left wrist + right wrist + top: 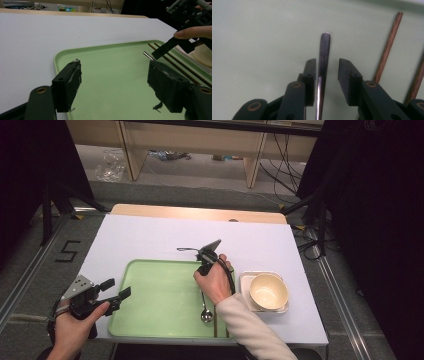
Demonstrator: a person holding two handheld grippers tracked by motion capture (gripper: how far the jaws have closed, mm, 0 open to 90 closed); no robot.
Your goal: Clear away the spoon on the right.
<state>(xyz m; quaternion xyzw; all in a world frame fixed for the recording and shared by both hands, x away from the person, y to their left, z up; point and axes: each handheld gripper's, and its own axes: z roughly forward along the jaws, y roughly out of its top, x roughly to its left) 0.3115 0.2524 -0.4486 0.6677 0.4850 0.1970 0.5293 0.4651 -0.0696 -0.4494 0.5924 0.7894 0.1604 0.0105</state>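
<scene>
On the green tray (160, 295) near the surface's front edge lies a metal spoon (323, 62) — its handle sits between the parted jaws of the right hand-held gripper (327, 67), not yet clamped. 2 wooden chopsticks (387, 50) lie just beside it. The left hand-held gripper (115, 82) hovers open over the tray's left edge.
</scene>
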